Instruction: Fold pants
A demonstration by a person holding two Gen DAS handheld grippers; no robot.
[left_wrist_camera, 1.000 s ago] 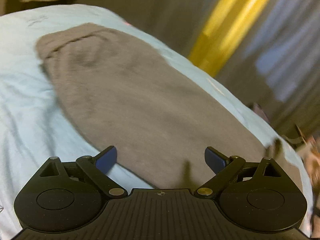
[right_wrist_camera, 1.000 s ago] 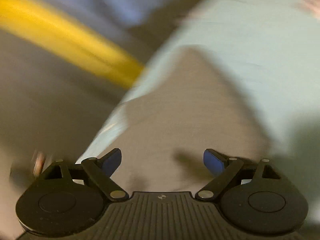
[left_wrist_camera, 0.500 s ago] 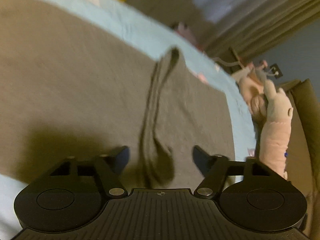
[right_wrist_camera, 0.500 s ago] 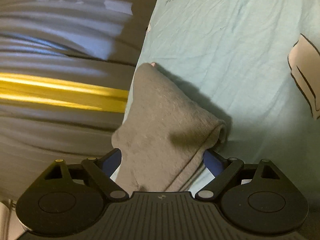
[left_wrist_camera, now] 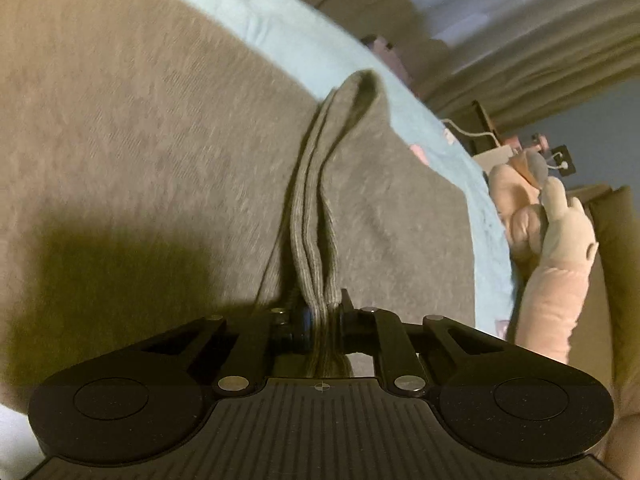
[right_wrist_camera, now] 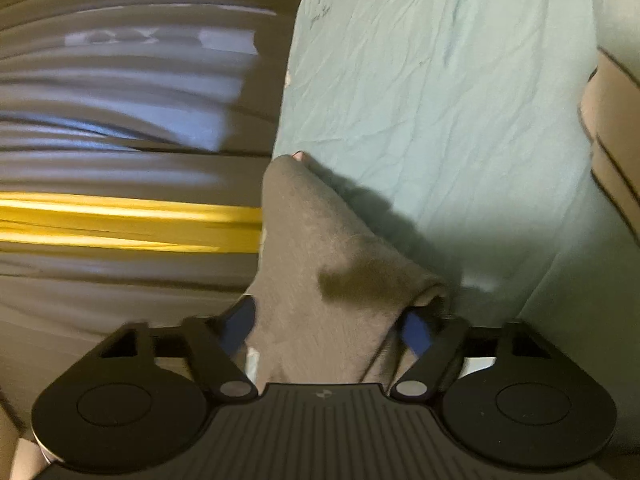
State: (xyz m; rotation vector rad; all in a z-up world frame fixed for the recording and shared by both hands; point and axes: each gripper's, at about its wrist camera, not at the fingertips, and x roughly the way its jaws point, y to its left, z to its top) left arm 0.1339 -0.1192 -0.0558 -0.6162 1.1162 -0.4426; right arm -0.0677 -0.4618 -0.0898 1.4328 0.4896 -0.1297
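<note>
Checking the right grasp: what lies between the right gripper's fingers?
A fold of the grey pants fills the gap of the right gripper, in the right wrist view.

Your grey-brown knit pants (left_wrist_camera: pixel 160 128) lie spread across the pale blue bed sheet (left_wrist_camera: pixel 280 36), near its edge. Their ribbed hem (left_wrist_camera: pixel 312 216) stands pinched up into a narrow doubled ridge, layers pressed together. In the right wrist view, another end of the pants (right_wrist_camera: pixel 312 264) rises in a folded, tapering peak off the sheet (right_wrist_camera: pixel 460 100).
</note>
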